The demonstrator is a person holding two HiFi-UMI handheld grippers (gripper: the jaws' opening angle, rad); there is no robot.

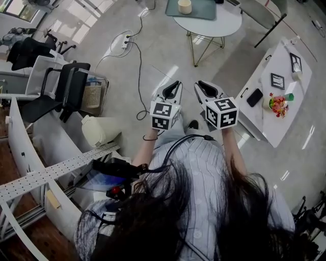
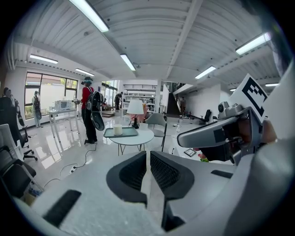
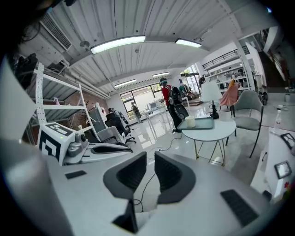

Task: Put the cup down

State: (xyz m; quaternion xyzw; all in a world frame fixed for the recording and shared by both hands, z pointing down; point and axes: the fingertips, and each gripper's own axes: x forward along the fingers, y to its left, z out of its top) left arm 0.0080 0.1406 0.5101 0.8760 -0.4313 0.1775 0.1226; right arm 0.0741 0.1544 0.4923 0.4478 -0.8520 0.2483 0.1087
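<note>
Office floor (image 1: 153, 61) below. Cup (image 1: 184, 6) sits on the table (image 1: 229, 23); left hand-held gripper (image 1: 175, 84) and right hand-held gripper (image 1: 201, 84), well short of the table, both closed, empty. I'd call putdown done; next, stay clear.

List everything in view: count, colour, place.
cup: one, cream, on the tray
tray: one, teal, on the round table
round table: one, white, far ahead
rectangular table: one, white, right
phone: one, black, on the rectangular table
flowers: one bunch, red and yellow, on the rectangular table
office chair: one, black, left
power strip: one, white, on the floor
left gripper: one, grey, jaws together, empty
right gripper: one, grey, jaws together, empty
</note>
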